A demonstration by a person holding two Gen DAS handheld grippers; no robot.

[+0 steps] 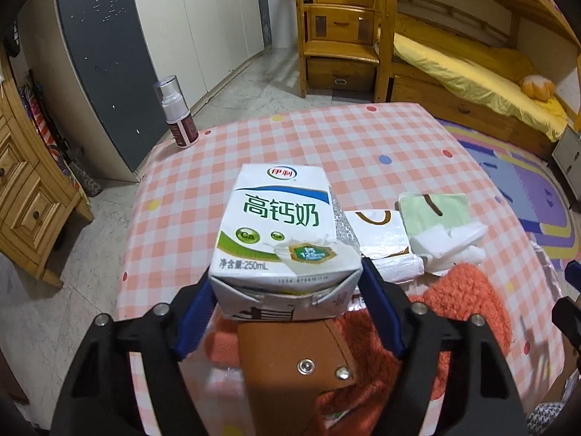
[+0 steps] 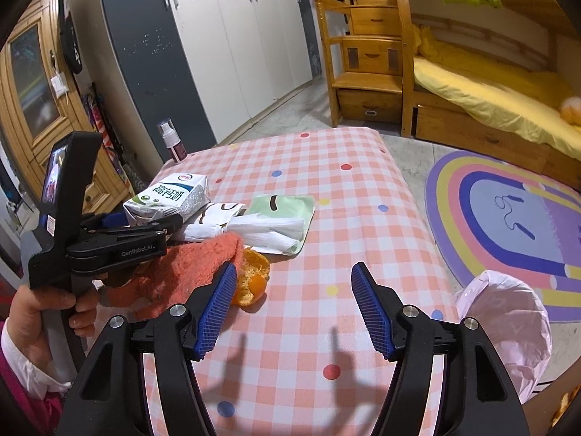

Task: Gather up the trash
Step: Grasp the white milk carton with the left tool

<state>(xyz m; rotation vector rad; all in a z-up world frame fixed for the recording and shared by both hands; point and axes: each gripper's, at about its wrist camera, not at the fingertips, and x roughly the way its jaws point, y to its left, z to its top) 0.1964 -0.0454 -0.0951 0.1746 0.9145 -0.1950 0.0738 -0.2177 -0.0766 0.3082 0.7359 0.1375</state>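
A white and green milk carton [image 1: 279, 225] lies on the checked table [image 1: 363, 138], and my left gripper [image 1: 287, 279] is shut on its near end, one blue pad on each side. From the right wrist view the carton [image 2: 170, 196] sits tilted in the left gripper [image 2: 138, 223], with a hand holding the handle. My right gripper [image 2: 293, 267] hangs open over bare cloth, nothing between its fingers. Orange peel [image 2: 254, 279] lies just beside its left finger. White crumpled paper [image 2: 261, 232] and a pale green packet [image 2: 290, 207] lie beyond it.
A fuzzy orange cloth [image 2: 196, 265] lies under the left gripper, with a brown leather piece [image 1: 290, 348] on it. A spray bottle [image 2: 172, 143] stands at the table's far left corner. A bin lined with a pink bag [image 2: 508, 327] stands off the table's right edge.
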